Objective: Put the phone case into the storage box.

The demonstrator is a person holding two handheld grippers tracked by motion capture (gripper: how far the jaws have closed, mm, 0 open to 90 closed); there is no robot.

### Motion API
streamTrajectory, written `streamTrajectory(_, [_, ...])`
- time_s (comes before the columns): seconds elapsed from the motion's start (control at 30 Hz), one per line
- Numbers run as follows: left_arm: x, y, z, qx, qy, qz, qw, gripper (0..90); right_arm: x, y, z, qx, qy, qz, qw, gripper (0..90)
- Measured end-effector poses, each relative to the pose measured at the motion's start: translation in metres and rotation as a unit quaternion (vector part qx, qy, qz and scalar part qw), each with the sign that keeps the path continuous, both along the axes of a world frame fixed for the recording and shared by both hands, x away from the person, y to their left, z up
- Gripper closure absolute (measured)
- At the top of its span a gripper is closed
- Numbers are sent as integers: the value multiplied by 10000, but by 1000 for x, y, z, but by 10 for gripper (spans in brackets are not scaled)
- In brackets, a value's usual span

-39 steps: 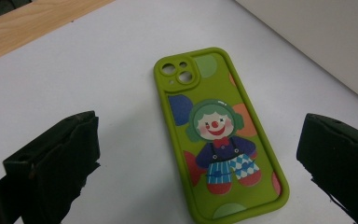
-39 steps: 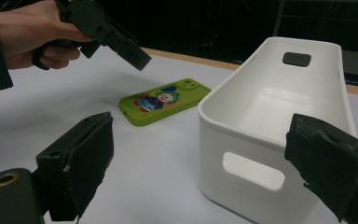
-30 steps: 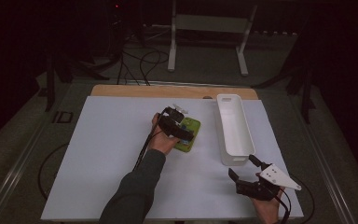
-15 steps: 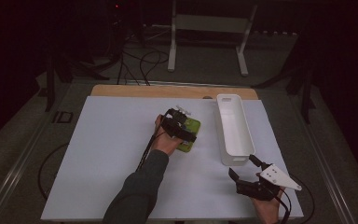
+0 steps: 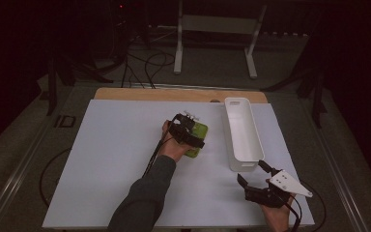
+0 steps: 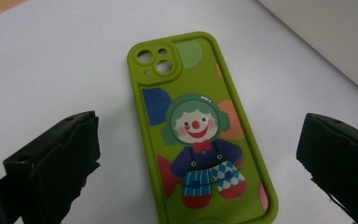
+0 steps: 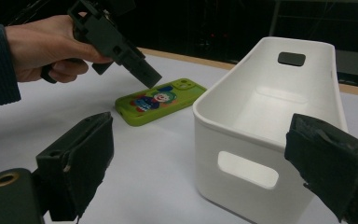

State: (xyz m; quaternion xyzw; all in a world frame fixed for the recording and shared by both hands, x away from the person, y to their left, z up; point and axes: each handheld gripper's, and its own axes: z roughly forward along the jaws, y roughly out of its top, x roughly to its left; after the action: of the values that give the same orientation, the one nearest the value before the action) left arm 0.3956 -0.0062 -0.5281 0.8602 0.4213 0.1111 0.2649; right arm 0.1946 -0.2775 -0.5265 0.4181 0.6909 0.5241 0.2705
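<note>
Green phone case (image 6: 200, 130) flat on white desk (image 5: 111, 159), left gripper (image 6: 196, 154) jaws apart above it, white bin (image 5: 243, 135) just right, right gripper (image 5: 257, 177) jaws apart near bin's near end.

Dark ribbed sleeve (image 5: 142, 200), black claws with thick worn pads, grey three-cornered plate (image 5: 290, 182), trailing black cables.

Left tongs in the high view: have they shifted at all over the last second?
Barely. The left tongs still hover over the green phone case, the same gap from the white bin.
</note>
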Motion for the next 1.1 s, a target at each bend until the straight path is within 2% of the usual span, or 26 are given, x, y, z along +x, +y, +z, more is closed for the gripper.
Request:
streamTrajectory(0.7, [2, -8, -15, 162, 298, 75, 9994, 0, 0, 0, -1, -39, -1, -34, 10000, 79])
streamTrajectory(1.1, [3, -10, -23, 260, 380, 78, 9989, 0, 1, -1, -1, -18, 0, -47, 10000, 79])
